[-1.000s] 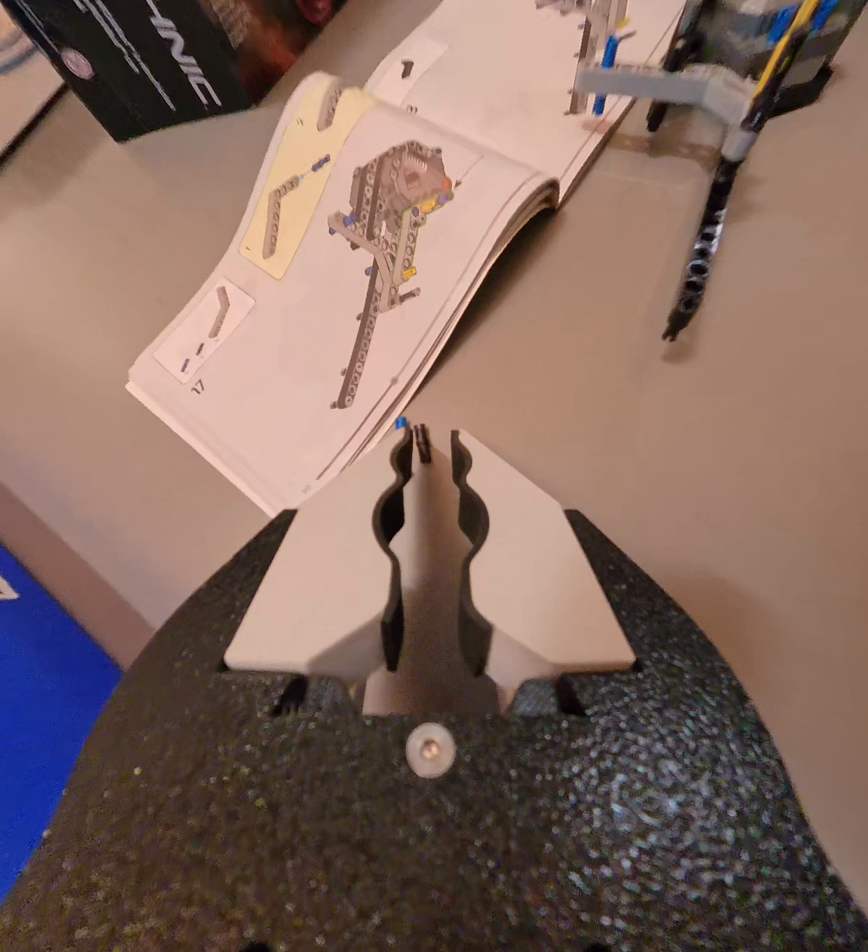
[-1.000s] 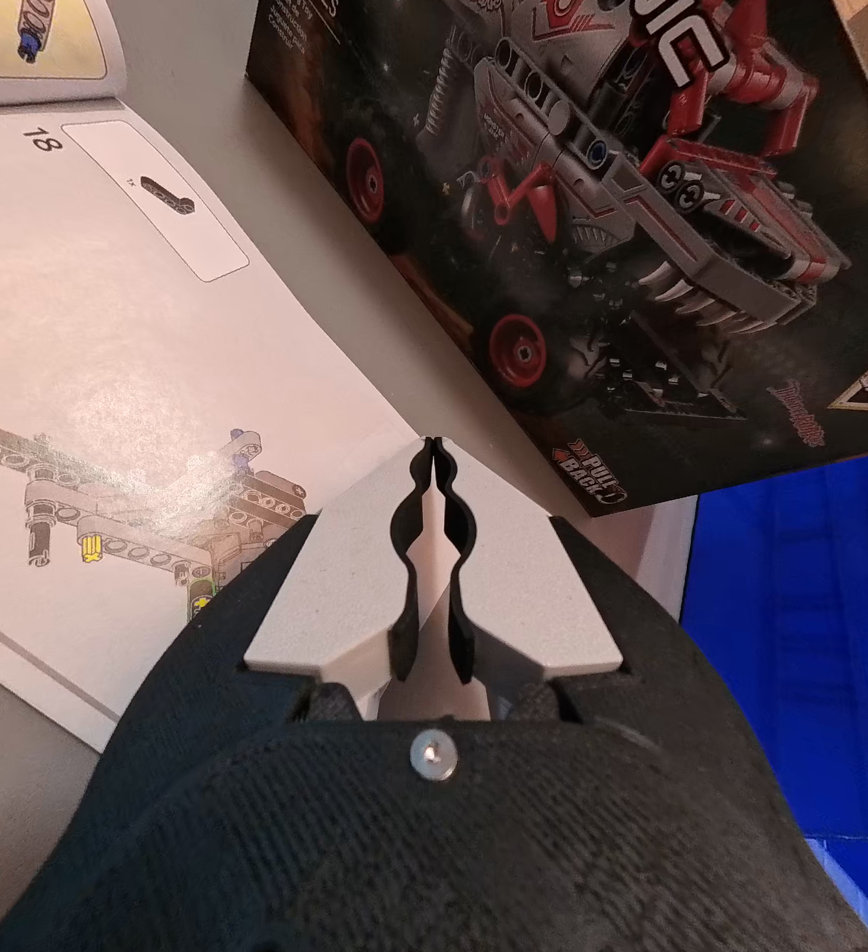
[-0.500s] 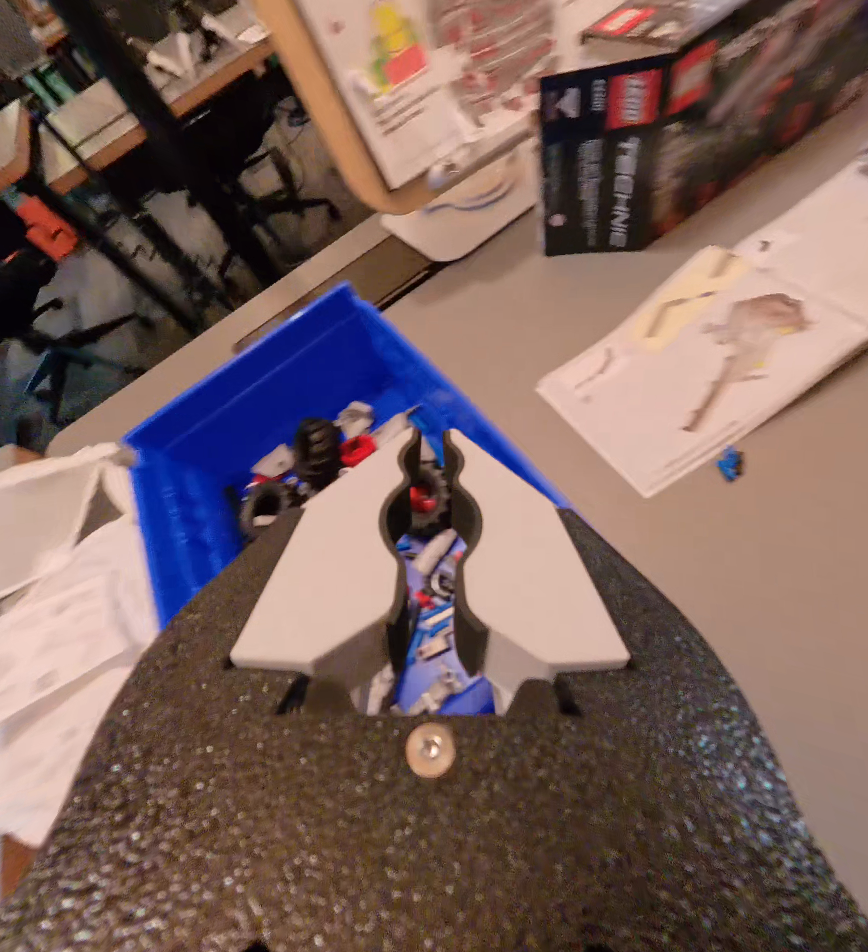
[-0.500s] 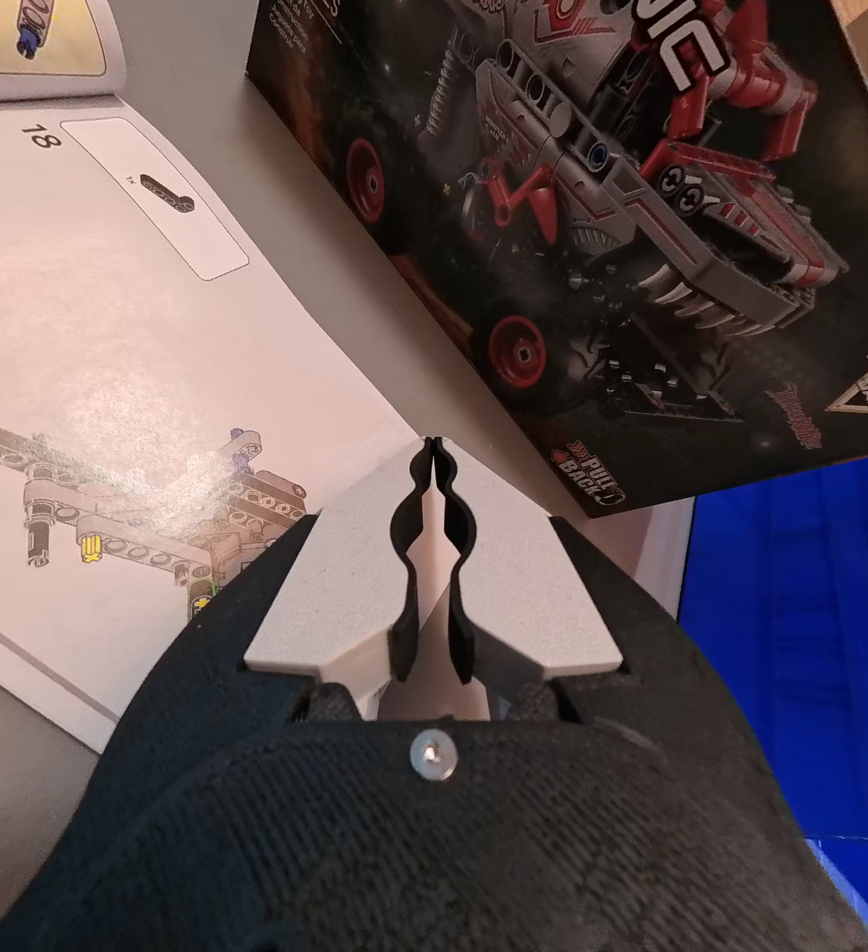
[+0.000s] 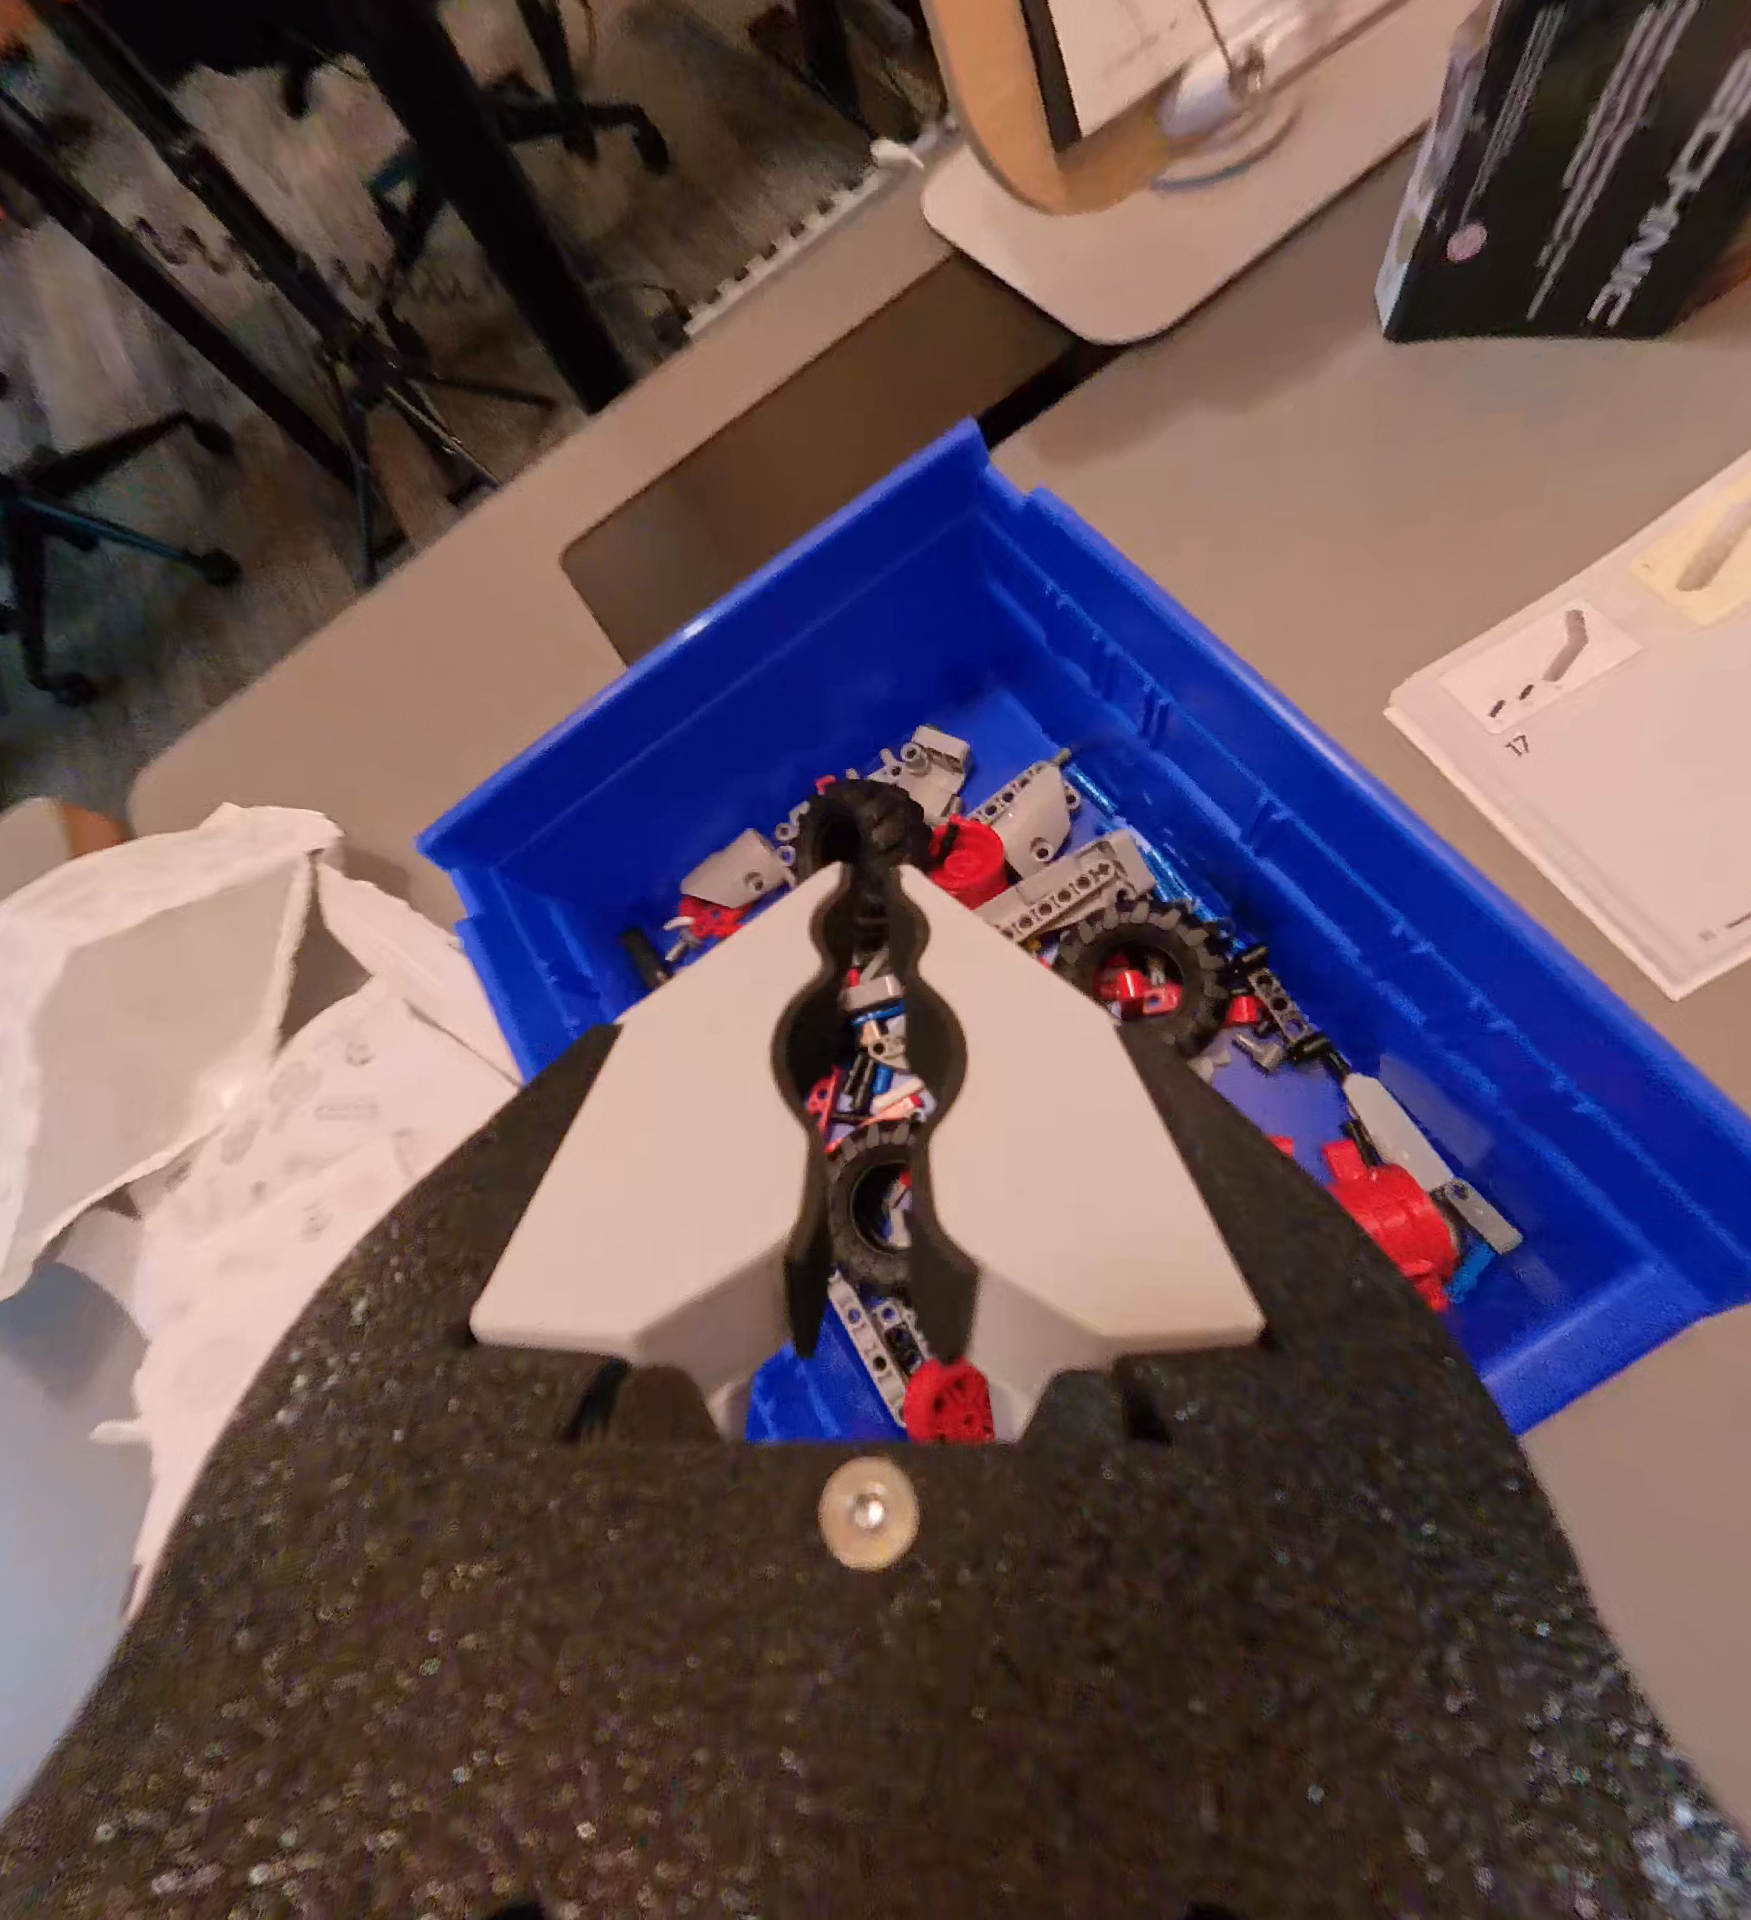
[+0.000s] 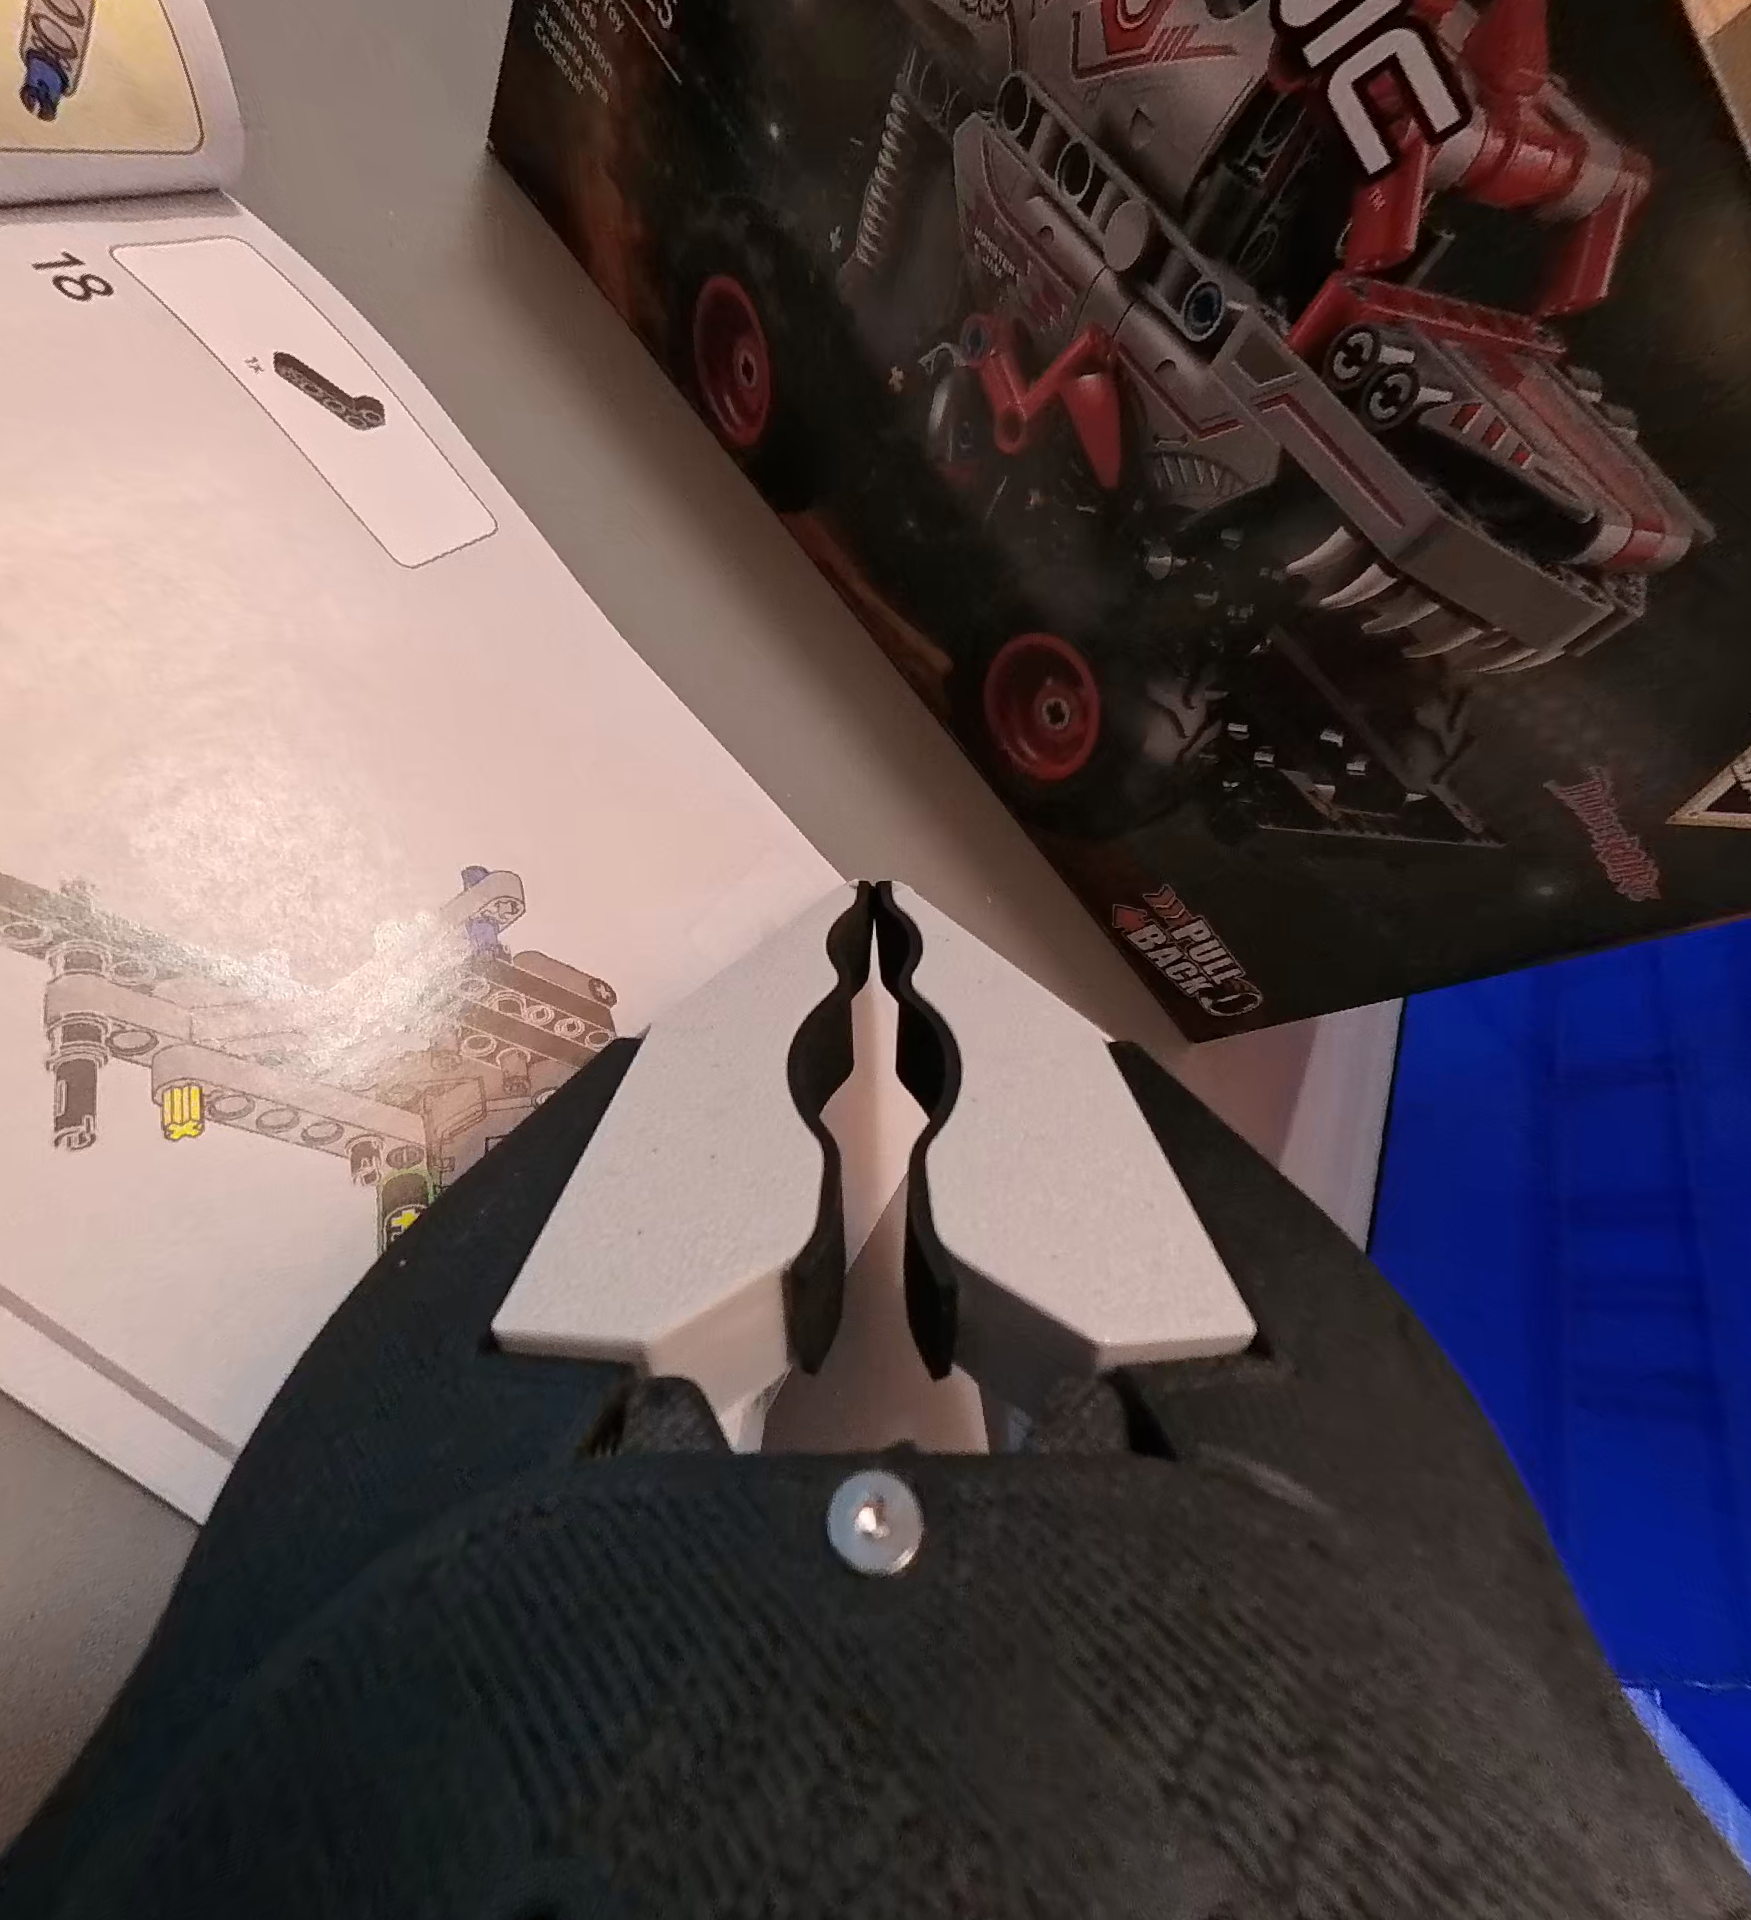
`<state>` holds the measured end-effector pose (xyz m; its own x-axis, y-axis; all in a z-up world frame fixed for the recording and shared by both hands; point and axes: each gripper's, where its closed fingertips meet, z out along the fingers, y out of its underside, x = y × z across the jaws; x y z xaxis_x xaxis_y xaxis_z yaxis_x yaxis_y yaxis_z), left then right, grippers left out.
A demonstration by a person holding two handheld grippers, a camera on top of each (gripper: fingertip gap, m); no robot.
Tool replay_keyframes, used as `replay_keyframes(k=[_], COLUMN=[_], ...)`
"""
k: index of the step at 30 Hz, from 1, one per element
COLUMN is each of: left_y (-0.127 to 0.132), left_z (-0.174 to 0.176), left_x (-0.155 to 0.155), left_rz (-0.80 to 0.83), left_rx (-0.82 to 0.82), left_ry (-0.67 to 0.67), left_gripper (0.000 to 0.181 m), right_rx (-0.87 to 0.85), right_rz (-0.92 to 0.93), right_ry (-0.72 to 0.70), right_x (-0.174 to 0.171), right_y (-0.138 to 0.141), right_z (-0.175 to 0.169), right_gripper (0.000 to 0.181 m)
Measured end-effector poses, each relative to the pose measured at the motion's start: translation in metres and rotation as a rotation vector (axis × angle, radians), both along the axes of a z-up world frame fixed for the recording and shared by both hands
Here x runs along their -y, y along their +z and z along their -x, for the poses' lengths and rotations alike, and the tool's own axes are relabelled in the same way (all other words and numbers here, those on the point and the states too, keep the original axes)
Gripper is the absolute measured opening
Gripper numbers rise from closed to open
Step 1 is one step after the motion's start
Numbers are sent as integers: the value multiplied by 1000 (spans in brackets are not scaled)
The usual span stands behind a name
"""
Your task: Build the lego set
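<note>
Swung from booklet, left claw (image 5: 869,883), seemingly slightly apart, overlooks blue bin (image 5: 1536,1101); right claw (image 6: 871,894) together.

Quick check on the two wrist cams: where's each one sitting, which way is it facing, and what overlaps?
Left wrist view: sits on the left tongs, angled down into the blue bin of loose lego parts; its own grey fingers show, tips slightly apart.
Right wrist view: sits on the right tongs, low over the instruction booklet, facing the lego box; tips pressed together, empty.
Shared: booklet, box, blue bin, grey table.
</note>
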<state>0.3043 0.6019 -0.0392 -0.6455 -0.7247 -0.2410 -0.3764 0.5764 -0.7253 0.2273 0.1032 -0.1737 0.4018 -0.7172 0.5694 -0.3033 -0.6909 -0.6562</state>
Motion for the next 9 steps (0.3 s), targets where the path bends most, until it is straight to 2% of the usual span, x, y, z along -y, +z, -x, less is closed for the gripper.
replay_keyframes(k=[1,6,9], left_y=[-11,-61,-83], left_z=[-3,-10,-8], left_x=[0,-2,12], left_rz=[-14,-140,-192], left_rx=[-46,-170,-183], left_ry=[-5,-65,-183], left_gripper=[2,6,12], right_rx=[0,1,-1], right_rz=[0,1,-1], right_ry=[0,0,1], right_x=[0,0,0], right_y=[0,0,0], right_z=[0,0,0], right_gripper=[0,0,0])
